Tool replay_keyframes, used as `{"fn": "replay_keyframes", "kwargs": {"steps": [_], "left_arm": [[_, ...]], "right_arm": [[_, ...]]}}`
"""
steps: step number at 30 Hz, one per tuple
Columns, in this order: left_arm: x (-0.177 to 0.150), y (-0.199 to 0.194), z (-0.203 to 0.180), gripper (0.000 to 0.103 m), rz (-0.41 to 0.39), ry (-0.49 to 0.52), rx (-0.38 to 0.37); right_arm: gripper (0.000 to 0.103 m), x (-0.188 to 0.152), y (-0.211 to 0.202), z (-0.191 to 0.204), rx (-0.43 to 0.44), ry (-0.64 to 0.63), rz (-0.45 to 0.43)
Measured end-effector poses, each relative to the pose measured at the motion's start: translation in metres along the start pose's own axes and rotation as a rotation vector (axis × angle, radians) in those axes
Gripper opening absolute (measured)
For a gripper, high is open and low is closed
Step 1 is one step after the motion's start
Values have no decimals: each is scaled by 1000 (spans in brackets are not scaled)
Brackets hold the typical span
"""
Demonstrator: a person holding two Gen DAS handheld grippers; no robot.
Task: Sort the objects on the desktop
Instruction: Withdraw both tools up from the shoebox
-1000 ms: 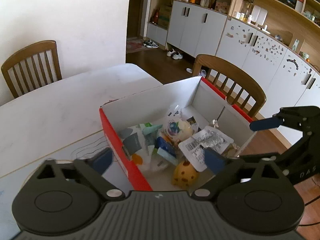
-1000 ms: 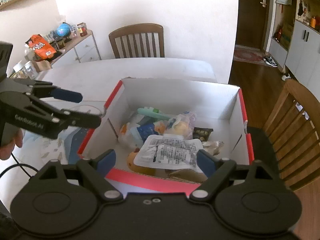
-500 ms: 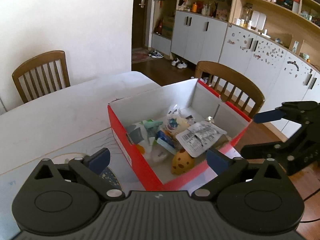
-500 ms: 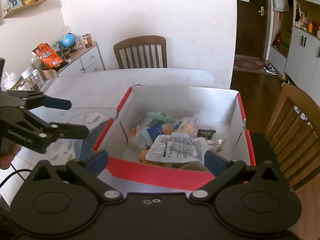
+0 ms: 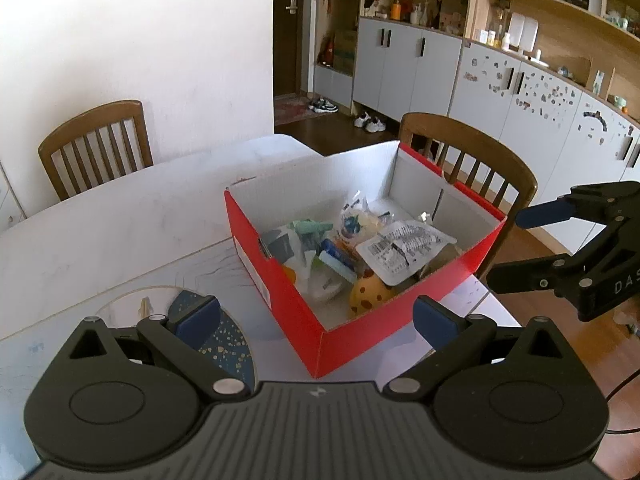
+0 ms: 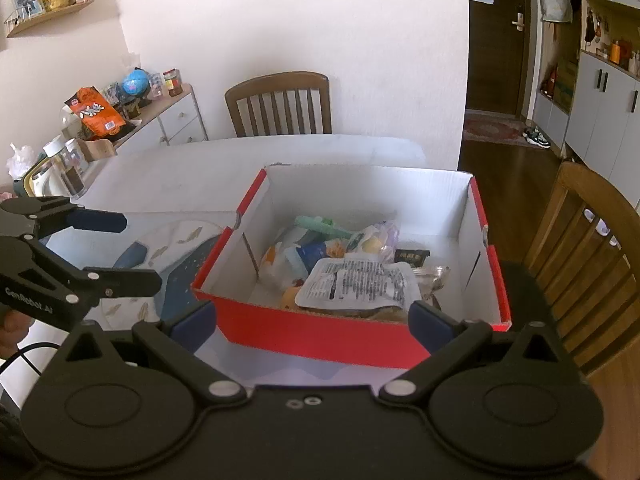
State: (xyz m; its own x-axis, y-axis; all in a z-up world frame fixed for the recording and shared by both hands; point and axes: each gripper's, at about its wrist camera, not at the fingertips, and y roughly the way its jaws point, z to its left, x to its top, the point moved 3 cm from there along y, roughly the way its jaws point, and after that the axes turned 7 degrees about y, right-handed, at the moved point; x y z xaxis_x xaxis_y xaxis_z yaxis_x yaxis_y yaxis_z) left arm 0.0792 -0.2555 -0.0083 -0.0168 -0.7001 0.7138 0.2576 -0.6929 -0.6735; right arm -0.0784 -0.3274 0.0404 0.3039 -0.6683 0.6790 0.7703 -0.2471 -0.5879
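Red box [image 6: 320,340] full of small items, resting on the white desk [image 5: 120,220] near its right edge, white pouch [image 6: 360,284] lying on top. Left gripper [image 5: 316,320] wide open, empty, near the box's corner. Right gripper [image 6: 312,320], jaws just opened wide, nothing between them, at the box's near wall.

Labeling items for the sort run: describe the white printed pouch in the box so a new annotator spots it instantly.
Find the red cardboard box with white inner walls on the pale table. On top of the pile inside, toward the near wall in the right wrist view, lies the flat pouch. It alone is a broad white sheet covered in dense black print; its neighbours are coloured or lumpy.
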Motion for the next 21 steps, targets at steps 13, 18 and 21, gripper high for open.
{"fn": "replay_keyframes", "kwargs": {"steps": [13, 18, 21], "left_arm": [[-6, 5, -3, 103, 13, 0, -31], [-8, 4, -3, 103, 9, 13, -35], [-9, 2, -1, 103, 8, 8, -36]], "right_arm": [[103, -6, -1, 1, -10, 14, 6], [103, -9, -1, 4, -16, 18, 11], [103, -10, -2, 6, -22, 20, 12]]}}
